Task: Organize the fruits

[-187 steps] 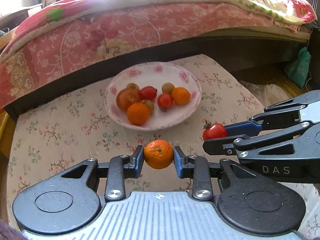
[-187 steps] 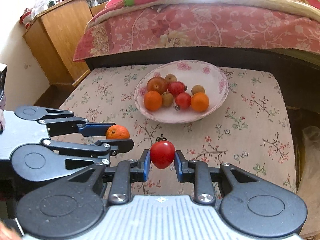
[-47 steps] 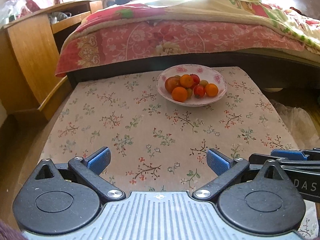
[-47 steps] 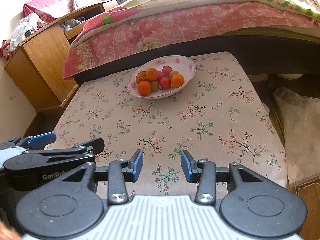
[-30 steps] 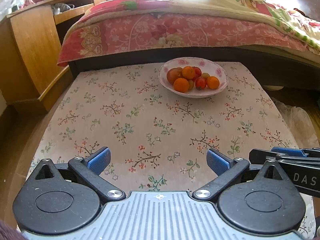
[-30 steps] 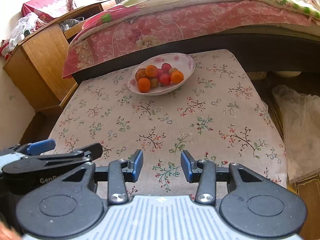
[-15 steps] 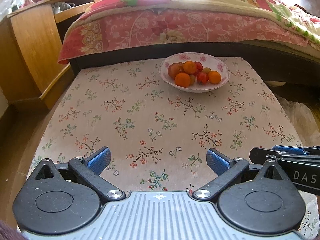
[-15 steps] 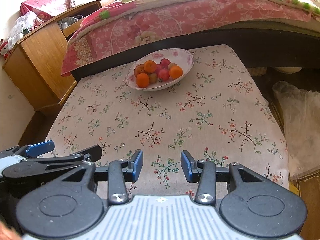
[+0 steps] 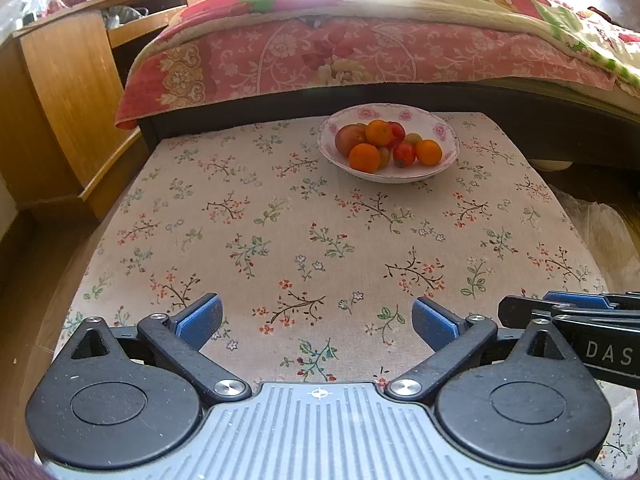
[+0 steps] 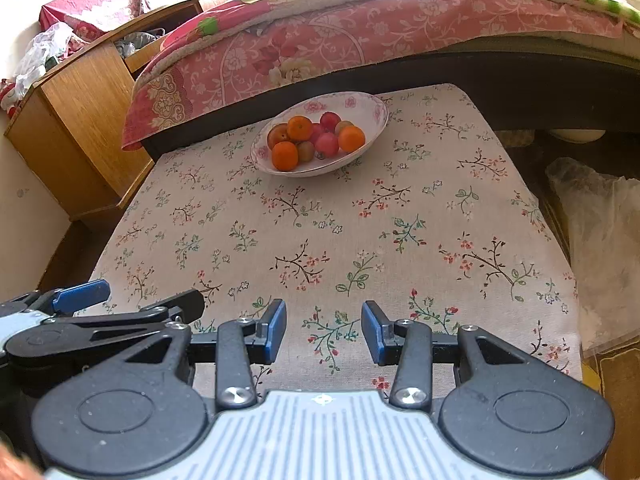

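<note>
A white bowl with pink flowers (image 9: 444,130) (image 10: 378,110) stands at the far end of the floral-cloth table (image 9: 280,232) (image 10: 400,220). It holds several oranges, red tomatoes and small brownish fruits, among them an orange (image 9: 364,157) (image 10: 285,155) at the front. My left gripper (image 9: 318,318) is wide open and empty over the table's near edge. My right gripper (image 10: 324,330) is open and empty, also at the near edge. Each gripper shows at the side of the other's view, the right one (image 9: 568,308) and the left one (image 10: 120,300).
A bed with a pink floral cover (image 9: 340,56) runs behind the table. A wooden cabinet (image 9: 68,92) (image 10: 80,112) stands at the left. A crumpled plastic sheet (image 10: 600,240) lies on the floor at the right.
Both grippers held fruit 6 s ago and are now open and empty. Over the last second both pulled back slightly from the bowl; the fruit pile is unchanged.
</note>
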`<state>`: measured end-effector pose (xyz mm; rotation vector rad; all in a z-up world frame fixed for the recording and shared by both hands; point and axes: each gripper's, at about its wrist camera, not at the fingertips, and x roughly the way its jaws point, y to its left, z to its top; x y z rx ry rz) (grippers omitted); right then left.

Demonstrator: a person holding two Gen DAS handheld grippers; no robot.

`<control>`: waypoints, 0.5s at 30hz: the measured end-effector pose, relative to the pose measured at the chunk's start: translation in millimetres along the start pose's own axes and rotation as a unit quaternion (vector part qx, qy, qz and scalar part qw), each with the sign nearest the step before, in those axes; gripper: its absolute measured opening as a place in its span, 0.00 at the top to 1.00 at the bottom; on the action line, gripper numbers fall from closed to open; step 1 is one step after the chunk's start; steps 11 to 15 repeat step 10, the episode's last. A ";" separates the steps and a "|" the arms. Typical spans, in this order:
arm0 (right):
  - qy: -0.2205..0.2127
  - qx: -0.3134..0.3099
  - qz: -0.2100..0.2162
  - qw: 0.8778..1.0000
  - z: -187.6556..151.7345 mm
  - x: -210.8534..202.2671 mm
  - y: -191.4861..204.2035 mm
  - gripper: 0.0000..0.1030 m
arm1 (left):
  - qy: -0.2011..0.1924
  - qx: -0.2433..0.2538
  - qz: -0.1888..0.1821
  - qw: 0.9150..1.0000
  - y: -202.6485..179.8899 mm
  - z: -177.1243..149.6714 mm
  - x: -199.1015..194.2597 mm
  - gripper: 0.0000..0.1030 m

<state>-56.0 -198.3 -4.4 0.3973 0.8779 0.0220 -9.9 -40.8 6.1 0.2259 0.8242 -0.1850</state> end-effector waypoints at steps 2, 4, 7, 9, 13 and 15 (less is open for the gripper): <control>0.000 0.000 0.000 1.000 -0.1 0.0 0.0 0.57 | -0.002 0.001 0.002 1.000 -0.8 0.1 -0.1 0.00; 0.000 0.000 0.000 1.000 -0.3 0.1 -0.1 0.57 | -0.004 0.003 0.005 1.000 -1.4 0.5 -0.3 0.00; 0.000 0.000 0.000 1.000 -0.3 0.1 0.0 0.57 | -0.003 0.004 0.005 1.000 -1.5 0.9 0.5 0.00; 0.000 0.000 0.000 1.000 -0.2 0.1 0.0 0.57 | -0.002 0.005 0.004 1.000 -1.2 1.1 1.2 0.00; 0.001 0.000 0.000 1.000 -0.7 0.3 0.1 0.57 | -0.001 0.004 0.004 1.000 -0.8 1.1 1.6 0.00; 0.001 0.000 0.000 1.000 -0.7 0.3 0.1 0.57 | -0.001 0.004 0.004 1.000 -0.8 1.1 1.6 0.00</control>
